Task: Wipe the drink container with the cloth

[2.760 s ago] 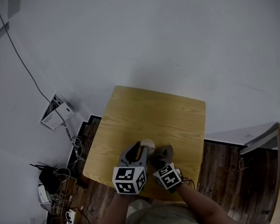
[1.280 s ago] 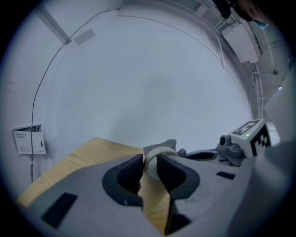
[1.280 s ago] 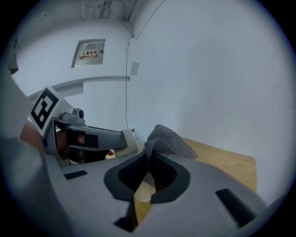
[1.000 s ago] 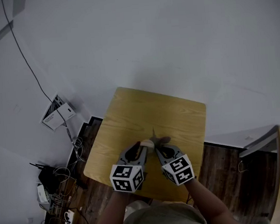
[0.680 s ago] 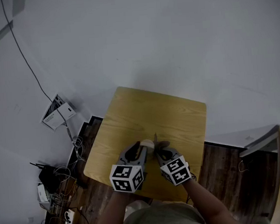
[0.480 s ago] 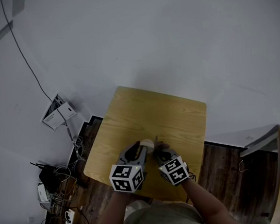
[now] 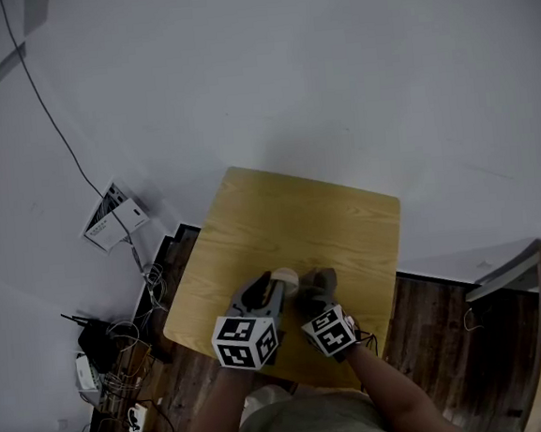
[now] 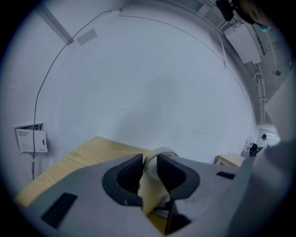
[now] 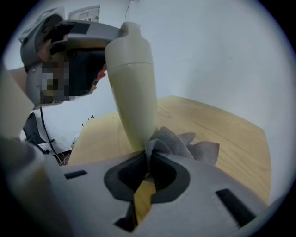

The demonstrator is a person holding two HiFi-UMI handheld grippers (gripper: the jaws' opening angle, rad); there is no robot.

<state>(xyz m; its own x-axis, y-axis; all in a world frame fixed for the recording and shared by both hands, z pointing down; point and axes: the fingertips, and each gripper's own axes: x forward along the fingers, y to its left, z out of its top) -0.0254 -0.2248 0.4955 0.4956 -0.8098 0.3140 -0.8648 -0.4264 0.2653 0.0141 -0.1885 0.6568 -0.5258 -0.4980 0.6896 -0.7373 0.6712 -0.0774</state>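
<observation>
Now, seemingly mid-wipe: the left tool [image 7: 269, 288] clamps the cream drink container [image 9: 134, 92] by its top, near the tabletop's [image 7: 290, 218] six o'clock edge; the right tool [image 9: 150, 163] pinches the grey cloth [image 9: 178, 141] against its lower side; next, likely a stroke along the body

Wooden table [image 7: 299, 217]; cable tangle [image 7: 109, 365] on dark floor [image 7: 441, 332].

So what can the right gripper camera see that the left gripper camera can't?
Only the right gripper view shows the grey cloth, pinched in the right tongs, and nearly the whole bottle. Only the left gripper view shows the left tongs up close, closed on the bottle's top, and a wooden cabinet far off. Both show the bottle, the wooden table and the pale wall.
</observation>
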